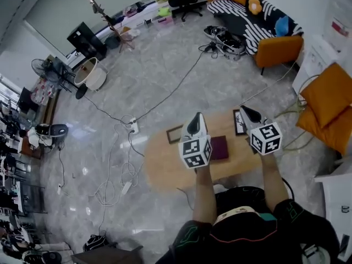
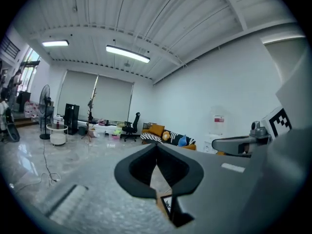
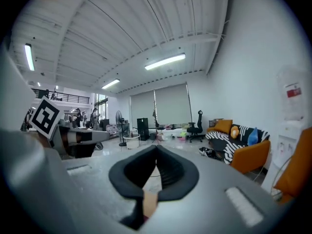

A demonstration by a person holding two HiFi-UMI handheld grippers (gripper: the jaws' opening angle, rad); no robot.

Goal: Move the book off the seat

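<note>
- Both grippers are held level above the seat, an oval wooden top.
- Left gripper: jaws together, nothing between them.
- Right gripper: jaws together too, and empty.
- The book, dark red, lies flat on the seat between the two grippers; the left gripper's marker cube covers its left edge.
- Two picture frames also lie on the seat: one at the far left edge, one just beyond the book, partly under the right gripper.
- Cables run across the floor left of the seat, with a power strip near its far edge.
- Orange cushions sit to the right, and a striped sofa stands well beyond.
</note>
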